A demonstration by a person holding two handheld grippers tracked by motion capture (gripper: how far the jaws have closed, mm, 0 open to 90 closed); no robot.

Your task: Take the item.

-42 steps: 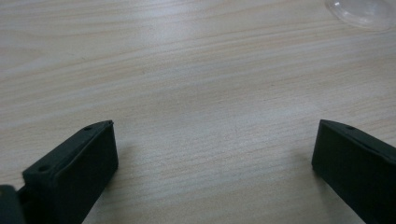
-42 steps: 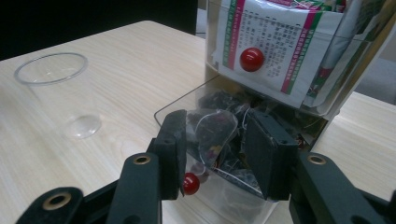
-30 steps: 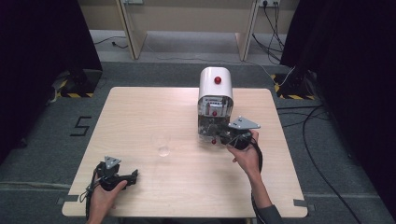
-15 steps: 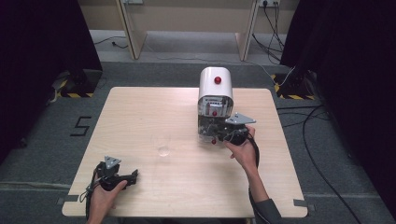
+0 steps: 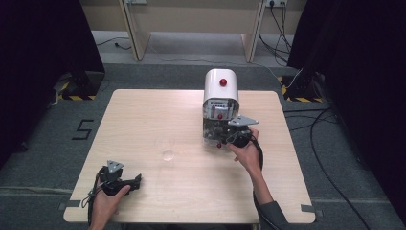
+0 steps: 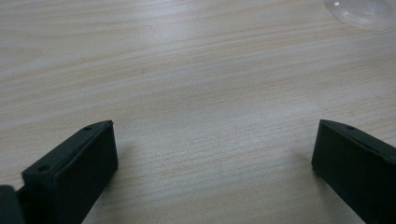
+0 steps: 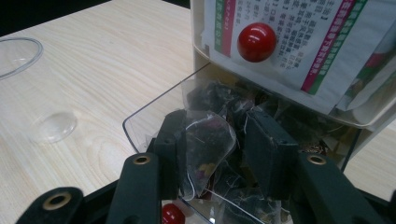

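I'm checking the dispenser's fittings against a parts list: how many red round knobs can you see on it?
3. One sits on the white dispenser's domed top, one on its labelled front, and one low by the clear tray. Others may be hidden behind.

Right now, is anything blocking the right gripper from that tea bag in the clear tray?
Nothing visible does. The right gripper already straddles one tea bag inside the clear tray, its jaws just opening; other bags crowd around it.

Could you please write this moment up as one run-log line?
right gripper: in dispenser tray, jaws just opening around tea bag | left gripper: open, over table | cup: apart
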